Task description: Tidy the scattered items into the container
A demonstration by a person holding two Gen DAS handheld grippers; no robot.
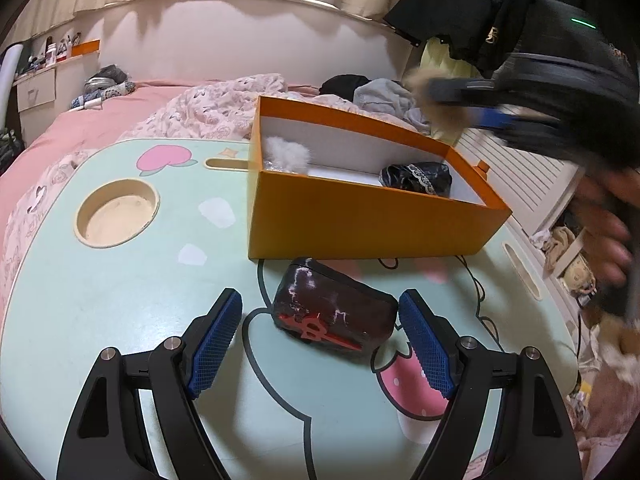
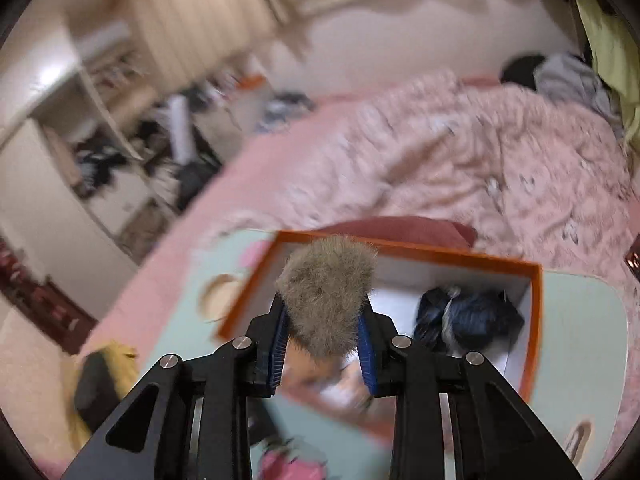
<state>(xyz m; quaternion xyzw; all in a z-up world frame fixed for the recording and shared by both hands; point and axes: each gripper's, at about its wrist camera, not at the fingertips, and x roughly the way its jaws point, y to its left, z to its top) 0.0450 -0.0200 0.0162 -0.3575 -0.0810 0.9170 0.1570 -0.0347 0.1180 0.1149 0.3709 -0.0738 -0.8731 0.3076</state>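
Pink bed (image 1: 100, 120) behind mint cartoon-print worktop (image 1: 120, 300). Open orange cardboard box (image 1: 360, 224) holds white fluffy pompom (image 1: 286, 154) and black lace-trimmed bundle (image 1: 416, 176). Left tongs (image 1: 320, 340) gape around black marbled pouch (image 1: 332, 312), red emblem unreadable. Right tongs (image 2: 323, 340) clamp grey-brown fur pompom (image 2: 328, 292) over the box.

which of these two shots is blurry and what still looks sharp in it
Right wrist view: heavy motion smear over the bed and the orange box; only the right hand-held gripper and the brown fur ball it clamps look sharp. Left wrist view: crisp on the table and black pouch, blurred only at the upper right; both bend at the fisheye edges.
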